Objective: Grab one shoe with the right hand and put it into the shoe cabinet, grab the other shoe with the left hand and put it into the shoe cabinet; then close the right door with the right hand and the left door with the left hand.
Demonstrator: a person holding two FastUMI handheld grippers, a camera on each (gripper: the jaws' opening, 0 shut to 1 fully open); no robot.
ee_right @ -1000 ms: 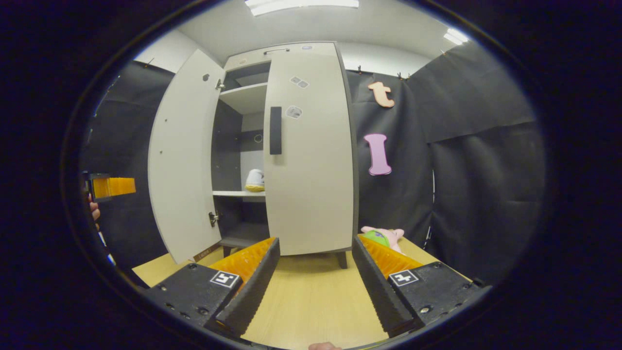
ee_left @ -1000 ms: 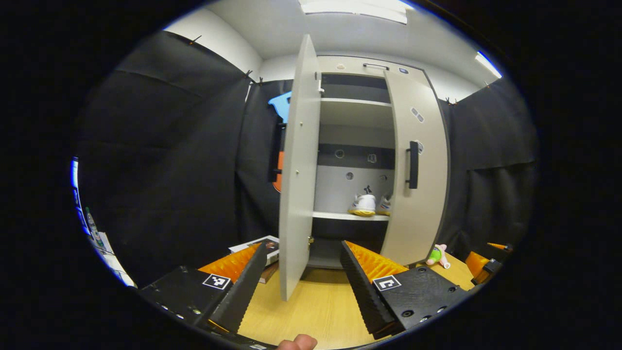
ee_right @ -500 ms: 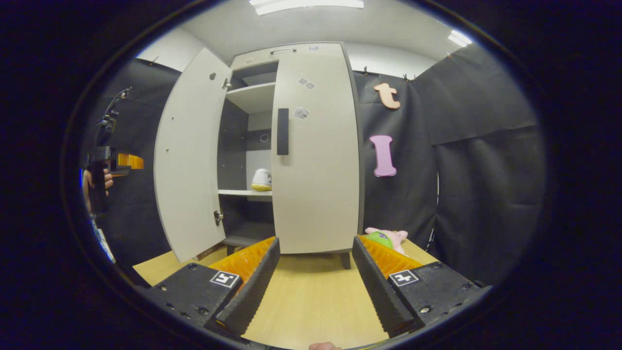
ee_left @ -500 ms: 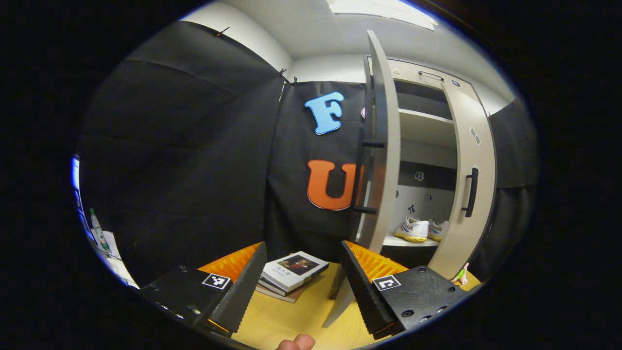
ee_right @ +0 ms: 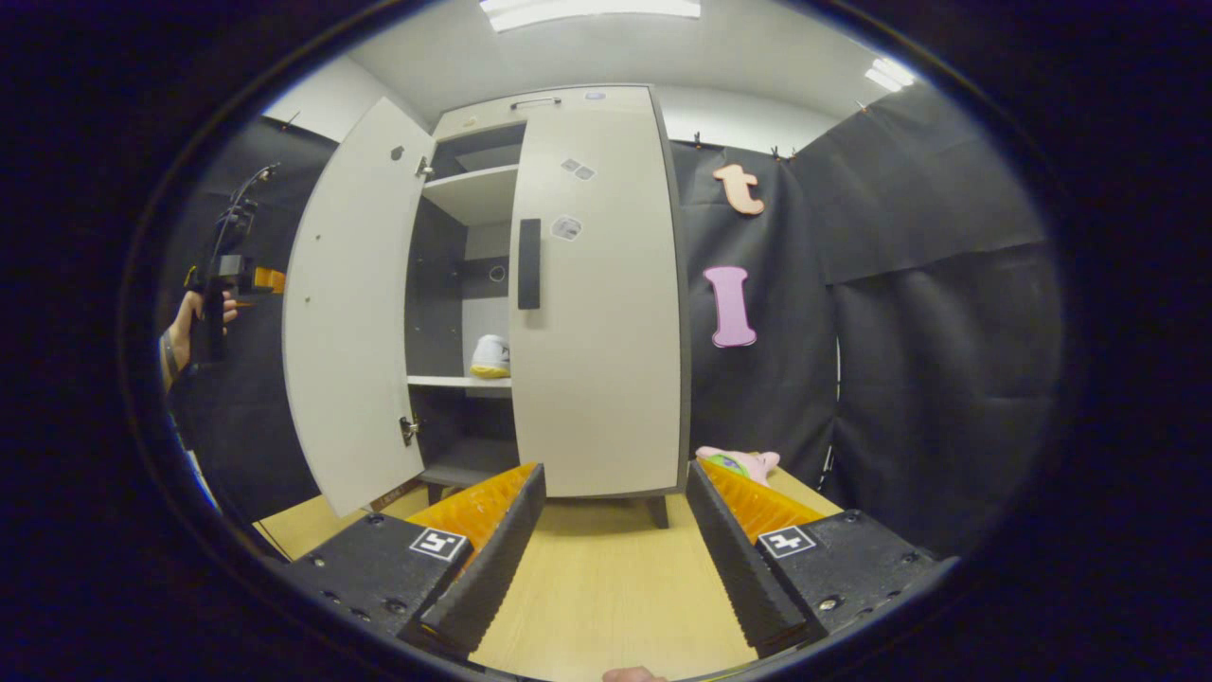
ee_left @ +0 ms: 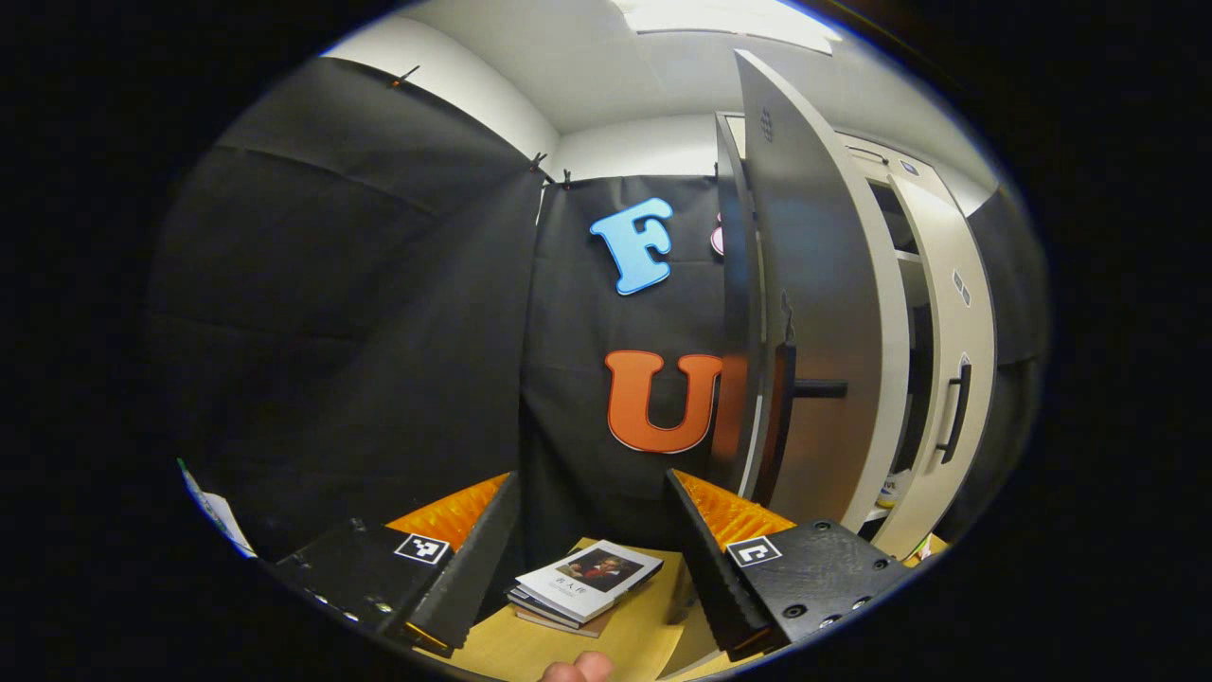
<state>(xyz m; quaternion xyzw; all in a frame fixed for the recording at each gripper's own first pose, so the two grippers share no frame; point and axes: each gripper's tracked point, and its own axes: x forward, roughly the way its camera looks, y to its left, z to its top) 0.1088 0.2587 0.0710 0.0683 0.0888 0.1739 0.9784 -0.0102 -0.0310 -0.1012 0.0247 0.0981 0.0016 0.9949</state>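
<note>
**Right door shut, left door open, shoes on the shelf**

In the right gripper view, the shoe cabinet (ee_right: pixel 578 284) is seen standing on the desk (ee_right: pixel 606 587) with its right door (ee_right: pixel 597 313) closed and its left door (ee_right: pixel 346 313) swung wide. One shoe (ee_right: pixel 490 357) is seen on the middle shelf inside. The right tongs (ee_right: pixel 611 530) are held apart and empty over the desk. The left tongs (ee_left: pixel 592 540), likewise apart and empty, are held behind the left door's outer face, above a stack of books (ee_left: pixel 587 583). A plush toy (ee_right: pixel 739 462) lies beside the cabinet.
</note>
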